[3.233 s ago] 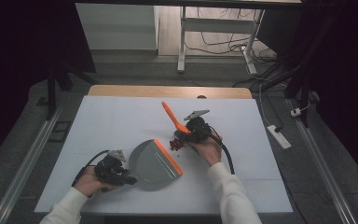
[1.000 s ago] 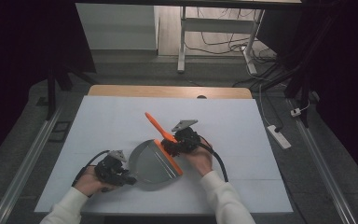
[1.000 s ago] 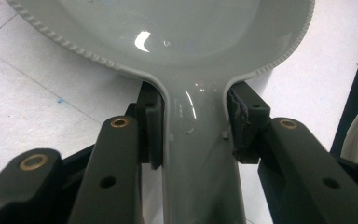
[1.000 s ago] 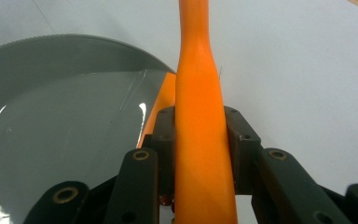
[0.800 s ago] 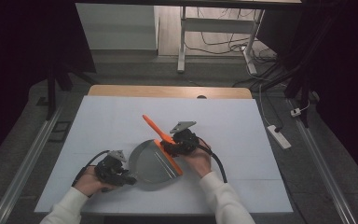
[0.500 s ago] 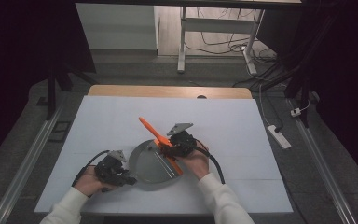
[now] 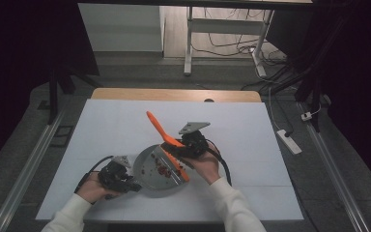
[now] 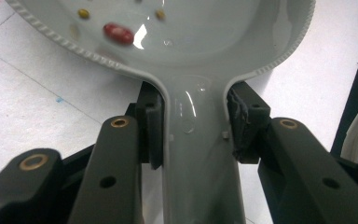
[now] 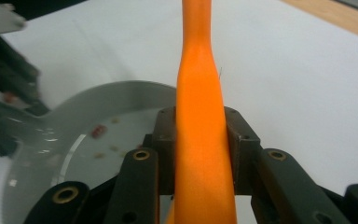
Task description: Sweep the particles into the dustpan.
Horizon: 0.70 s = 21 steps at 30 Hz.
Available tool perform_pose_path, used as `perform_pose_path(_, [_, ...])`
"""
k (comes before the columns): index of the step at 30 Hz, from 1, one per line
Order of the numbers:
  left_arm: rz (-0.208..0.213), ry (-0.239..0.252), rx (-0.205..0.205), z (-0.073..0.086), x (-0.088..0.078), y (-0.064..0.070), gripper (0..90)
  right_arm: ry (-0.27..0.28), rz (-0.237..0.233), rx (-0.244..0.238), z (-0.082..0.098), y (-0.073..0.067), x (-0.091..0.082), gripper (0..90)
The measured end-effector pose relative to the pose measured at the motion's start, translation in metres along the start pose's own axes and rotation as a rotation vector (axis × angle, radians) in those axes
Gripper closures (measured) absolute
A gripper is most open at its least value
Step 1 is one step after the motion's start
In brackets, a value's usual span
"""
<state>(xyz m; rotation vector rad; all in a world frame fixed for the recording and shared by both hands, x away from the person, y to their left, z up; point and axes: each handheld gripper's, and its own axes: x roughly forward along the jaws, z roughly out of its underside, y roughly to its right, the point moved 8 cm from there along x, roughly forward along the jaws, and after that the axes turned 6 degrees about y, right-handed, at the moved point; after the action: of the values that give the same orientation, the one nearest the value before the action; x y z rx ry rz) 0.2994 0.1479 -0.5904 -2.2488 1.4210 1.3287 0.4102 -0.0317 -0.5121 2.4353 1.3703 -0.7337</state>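
A grey dustpan (image 7: 147, 175) with an orange lip (image 7: 179, 169) lies flat on the white table. My left gripper (image 7: 125, 181) is shut on its handle (image 8: 193, 140), pads pressing both sides. Small red and yellow bits (image 7: 163, 169) lie in the pan (image 8: 191, 28), a red one (image 8: 118, 32) close to the handle. My right gripper (image 7: 186, 145) is shut on the orange handle (image 9: 200, 116) of a brush (image 7: 157, 126), which slants up and to the far left. The brush's head rests at the pan's mouth. The pan (image 9: 74, 154) lies just beyond the right jaws.
The white table top (image 7: 251, 130) has a wooden strip (image 7: 174, 94) along its far edge. A white power strip (image 7: 288, 141) lies on the floor to the right. Metal rails run along both sides of the table.
My right gripper has carried the brush left and nearer, from beside the pan's lip onto its mouth. The left gripper and the dustpan have stayed put.
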Motion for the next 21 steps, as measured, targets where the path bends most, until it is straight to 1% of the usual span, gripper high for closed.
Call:
perform_pose_path(4, [-0.001,0.000,0.000,0.000,0.000,0.000,61.6,-0.021,0.061,-0.017,0.004,0.014,-0.004,69.8])
perform_pose_path(7, [-0.001,0.000,0.000,0.000,0.000,0.000,61.6,-0.036,0.086,-0.016,0.009,0.022,-0.004,69.8])
perform_pose_path(11, [-0.001,-0.001,-0.001,0.000,0.000,0.000,61.6,-0.052,0.088,0.009,0.016,0.029,-0.003,69.8])
perform_pose_path(16, [-0.001,-0.001,-0.001,0.000,0.000,0.000,61.6,-0.070,0.104,0.017,0.022,0.037,0.000,69.8])
perform_pose_path(18, [-0.001,-0.002,-0.001,0.000,0.000,0.000,61.6,-0.087,0.109,0.020,0.026,0.037,0.002,69.8])
perform_pose_path(21, [-0.002,-0.002,-0.001,0.000,0.000,0.000,61.6,-0.107,0.101,0.009,0.030,0.035,0.007,69.8])
